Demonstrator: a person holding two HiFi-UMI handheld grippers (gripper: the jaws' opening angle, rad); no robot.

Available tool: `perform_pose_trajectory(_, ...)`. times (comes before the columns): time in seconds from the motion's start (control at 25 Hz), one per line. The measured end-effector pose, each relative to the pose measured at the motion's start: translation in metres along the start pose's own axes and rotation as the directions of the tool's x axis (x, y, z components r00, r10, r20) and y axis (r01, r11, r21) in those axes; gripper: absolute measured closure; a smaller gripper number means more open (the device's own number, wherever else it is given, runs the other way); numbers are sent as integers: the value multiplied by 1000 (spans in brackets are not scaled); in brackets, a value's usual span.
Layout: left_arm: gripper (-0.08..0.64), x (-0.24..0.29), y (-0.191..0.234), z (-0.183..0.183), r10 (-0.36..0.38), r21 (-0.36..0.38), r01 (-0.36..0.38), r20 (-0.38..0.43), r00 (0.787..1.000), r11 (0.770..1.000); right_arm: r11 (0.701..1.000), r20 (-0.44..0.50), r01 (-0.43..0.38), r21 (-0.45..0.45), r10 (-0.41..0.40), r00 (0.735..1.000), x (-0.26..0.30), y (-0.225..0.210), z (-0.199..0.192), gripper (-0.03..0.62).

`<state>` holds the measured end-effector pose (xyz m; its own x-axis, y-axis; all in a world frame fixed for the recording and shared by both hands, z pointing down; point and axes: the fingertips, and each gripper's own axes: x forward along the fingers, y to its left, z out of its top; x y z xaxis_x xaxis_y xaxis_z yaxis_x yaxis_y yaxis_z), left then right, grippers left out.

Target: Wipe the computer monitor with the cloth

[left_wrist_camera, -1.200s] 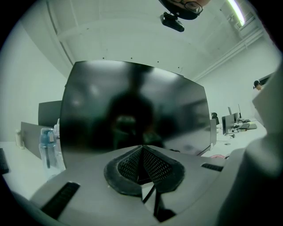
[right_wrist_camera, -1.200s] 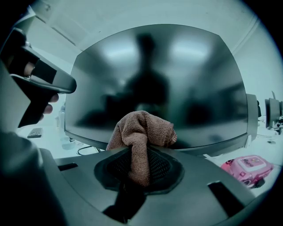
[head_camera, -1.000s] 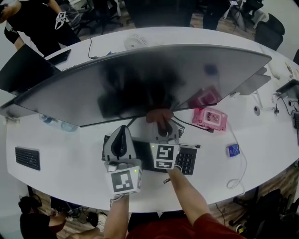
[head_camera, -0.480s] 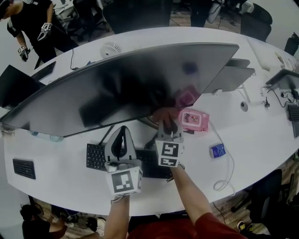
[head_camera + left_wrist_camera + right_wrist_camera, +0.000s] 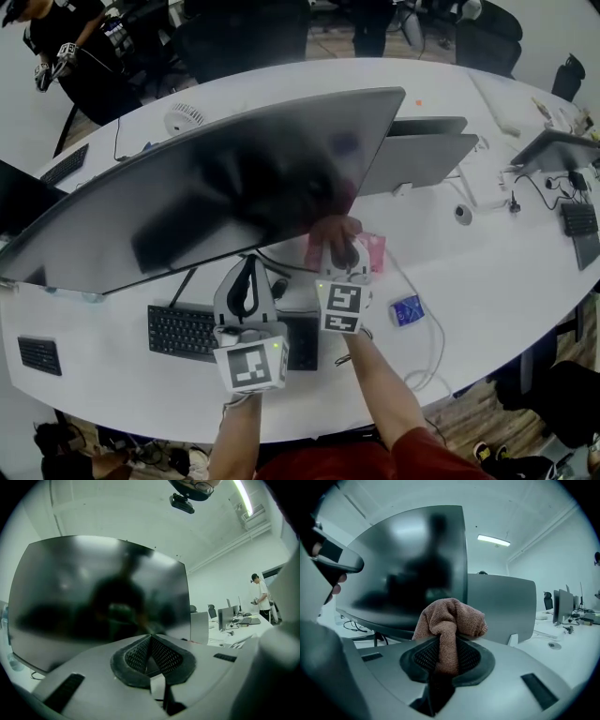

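One wide, curved, dark-screened monitor [image 5: 206, 187], one brown terry cloth [image 5: 450, 616], two grippers. The right gripper [image 5: 342, 255] is clamped on the cloth at the screen's 5 o'clock corner. The left gripper [image 5: 247, 270], at the right gripper's 8 o'clock, has its jaws together and empty. A second ago the pink wipes pack [image 5: 373, 249] lay clear at 3 o'clock of the right gripper; now it sits partly behind it.

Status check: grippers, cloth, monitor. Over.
Right gripper shut on cloth, up by monitor lower right edge, contact unclear. Left gripper shut, empty, held back near keyboard. Nothing between cloth and monitor.
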<state>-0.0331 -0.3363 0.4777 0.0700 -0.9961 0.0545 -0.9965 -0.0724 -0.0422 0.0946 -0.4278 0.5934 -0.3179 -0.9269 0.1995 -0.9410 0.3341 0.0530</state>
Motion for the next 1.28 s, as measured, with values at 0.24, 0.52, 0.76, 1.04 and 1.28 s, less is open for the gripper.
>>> perform_pose_trajectory(0.24,537,12,-30,3,-23,-16,23,4,1000,1000,1000,-4,3,-11,-3,1000,0,-23,1,512)
perform_pose_trajectory(0.52,537,18,-44,10,-25,-51,25,13,1000,998,1000,4,-7,-6,7,1000,0,-30,4,512)
perform_pose_trajectory(0.76,537,18,-45,18,-27,-49,29,28,999,998,1000,39,-2,1,2,999,-3,-35,24,512)
perform_pose_trajectory(1.04,537,19,-47,33,-41,-42,43,43,998,998,1000,78,-3,-6,4,997,-10,-37,49,512)
perform_pose_trajectory(1.28,537,20,-52,46,-55,-13,56,53,997,998,1000,113,-21,-17,22,993,-15,-39,74,512)
